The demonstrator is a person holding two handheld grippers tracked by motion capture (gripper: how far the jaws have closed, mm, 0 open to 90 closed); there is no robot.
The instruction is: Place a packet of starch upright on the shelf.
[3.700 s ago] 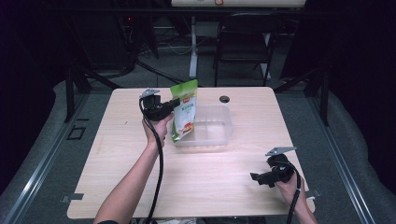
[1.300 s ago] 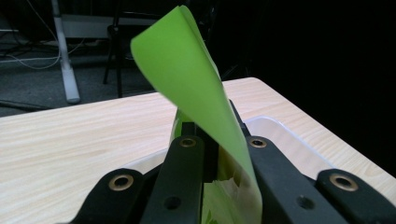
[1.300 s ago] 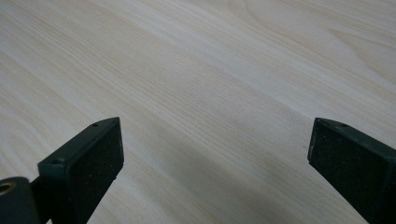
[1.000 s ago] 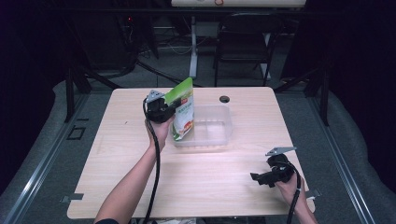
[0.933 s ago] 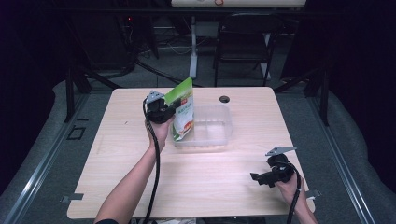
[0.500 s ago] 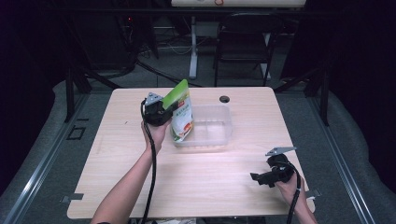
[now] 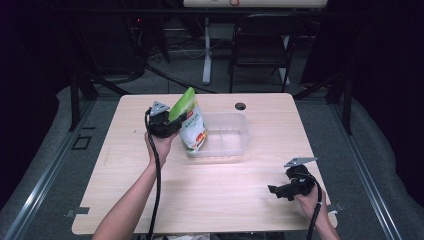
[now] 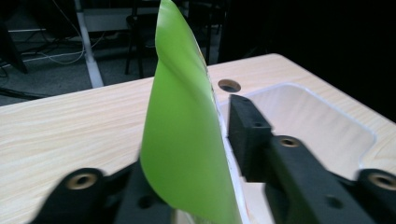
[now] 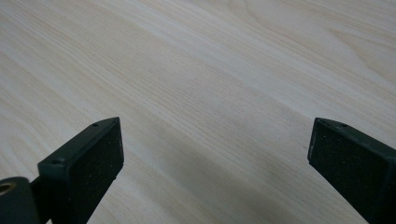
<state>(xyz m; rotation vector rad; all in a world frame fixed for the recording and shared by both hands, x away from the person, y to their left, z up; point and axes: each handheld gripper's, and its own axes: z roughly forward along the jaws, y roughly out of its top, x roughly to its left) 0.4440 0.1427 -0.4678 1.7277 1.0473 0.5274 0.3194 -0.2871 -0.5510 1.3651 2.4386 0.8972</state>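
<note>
Letting go cleanly means the left gripper [image 7: 172, 121], whose jaws have just been opening with the green pouch [image 7: 191, 122] between them, backs away level so the pouch stays leaning inside the clear tray [image 7: 235, 150], while the right gripper [image 7: 280, 190] gapes empty.

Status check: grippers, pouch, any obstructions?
Left gripper jaws just opening, green pouch between them, leaning in clear bin. Right gripper open over table. No obstructions.

Green pouch [image 7: 191, 125] in clear bin [image 7: 227, 137]
</note>
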